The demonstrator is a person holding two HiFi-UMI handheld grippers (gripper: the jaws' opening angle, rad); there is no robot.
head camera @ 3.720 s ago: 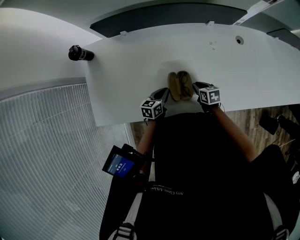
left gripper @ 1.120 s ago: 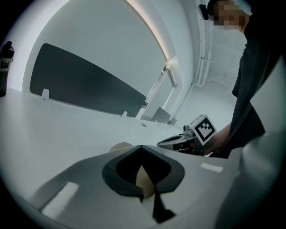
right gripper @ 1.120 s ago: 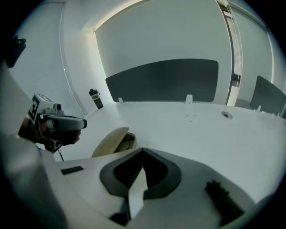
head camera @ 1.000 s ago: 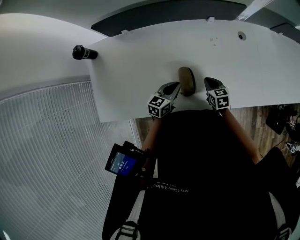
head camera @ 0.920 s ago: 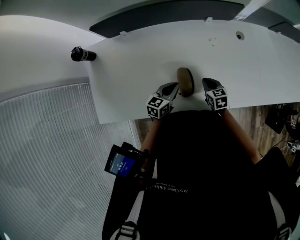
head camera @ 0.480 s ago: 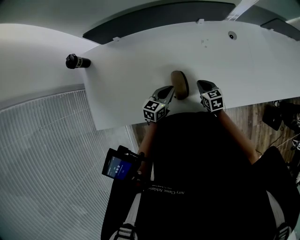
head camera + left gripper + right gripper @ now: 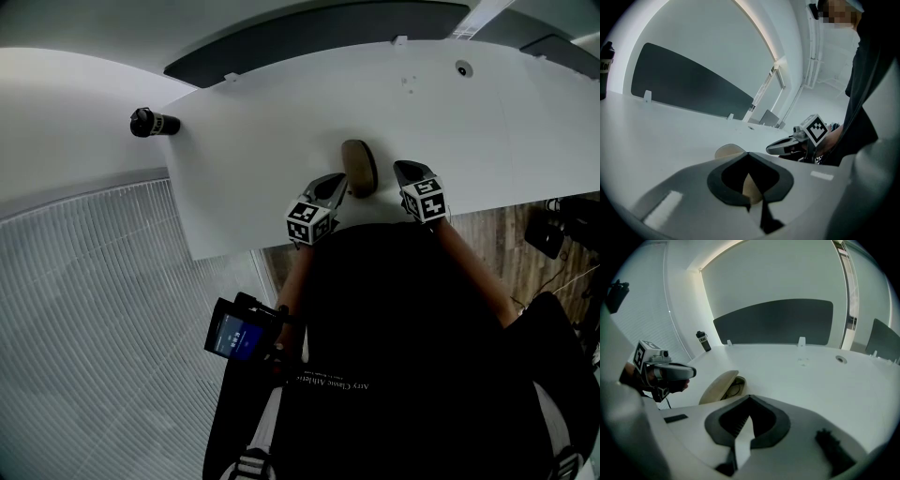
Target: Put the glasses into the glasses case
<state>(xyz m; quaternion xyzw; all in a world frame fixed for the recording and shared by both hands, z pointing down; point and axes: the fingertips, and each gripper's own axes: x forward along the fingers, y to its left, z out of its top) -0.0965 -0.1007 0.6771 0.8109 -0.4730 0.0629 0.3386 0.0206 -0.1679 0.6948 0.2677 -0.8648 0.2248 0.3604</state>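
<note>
Both claws are closed and empty at the near edge of a white desk (image 7: 262, 141). The left claw (image 7: 748, 153) has its jaws tip to tip with nothing between them, and the right claw (image 7: 750, 397) is the same. They flank a tan oval glasses case (image 7: 359, 167), the left claw's tip just beside it and the right claw a little apart; whether the left one touches it cannot be told.

The case lies flat near the desk's front edge. Seen from the right gripper view its lid is ajar, and a pair of thin dark-framed glasses (image 7: 734, 387) shows in the gap, lying inside the case.

The rest of the desk is bare apart from a black bottle (image 7: 701, 341) standing upright at its far left corner, well apart from the case. A dark grey divider panel (image 7: 309, 33) runs along the desk's far edge, with pale walls behind it. A pale ribbed surface (image 7: 94, 309) lies left of the desk and wood-grain flooring (image 7: 525, 234) to the right.

The person, in a black top, reaches both forearms forward over the desk edge, claws pointing away from the body.
</note>
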